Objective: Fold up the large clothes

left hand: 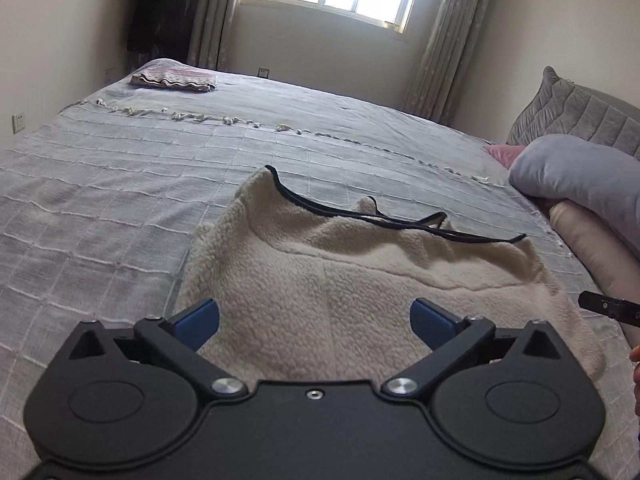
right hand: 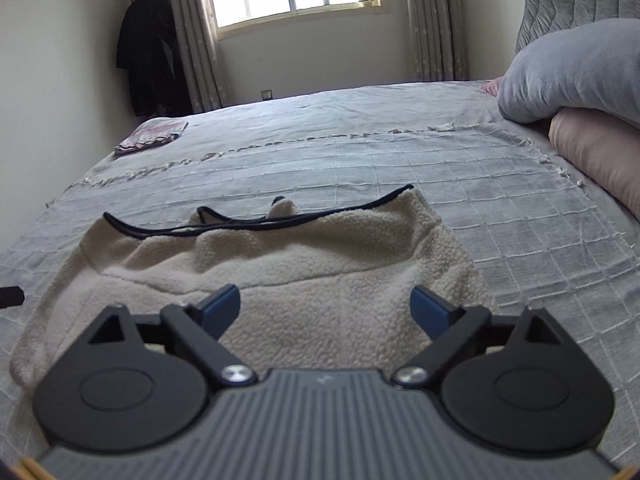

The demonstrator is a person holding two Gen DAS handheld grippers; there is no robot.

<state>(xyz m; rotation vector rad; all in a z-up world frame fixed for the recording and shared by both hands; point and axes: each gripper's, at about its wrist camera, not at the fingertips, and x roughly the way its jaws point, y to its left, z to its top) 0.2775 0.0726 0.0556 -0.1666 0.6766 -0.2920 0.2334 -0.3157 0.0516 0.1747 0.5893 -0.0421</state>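
Cream fleece garment (left hand: 360, 280): lies mid-frame on the grey bedspread (left hand: 120, 200), partly folded. Left gripper (left hand: 314, 316) and right gripper (right hand: 326, 310): jaws spread, empty. Risk: thick pile may spring open; black-trimmed edge (right hand: 240, 224) is uneven, so the next fold could skew.

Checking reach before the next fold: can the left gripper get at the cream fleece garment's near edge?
Probably yes: the left gripper is open just above the fleece garment, with nothing between them.

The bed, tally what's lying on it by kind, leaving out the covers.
Cream fleece garment: 1
Folded patterned cloth: 1
Pillows: 3, grey-blue, beige, pink
Quilted grey cushion: 1
Total: 6
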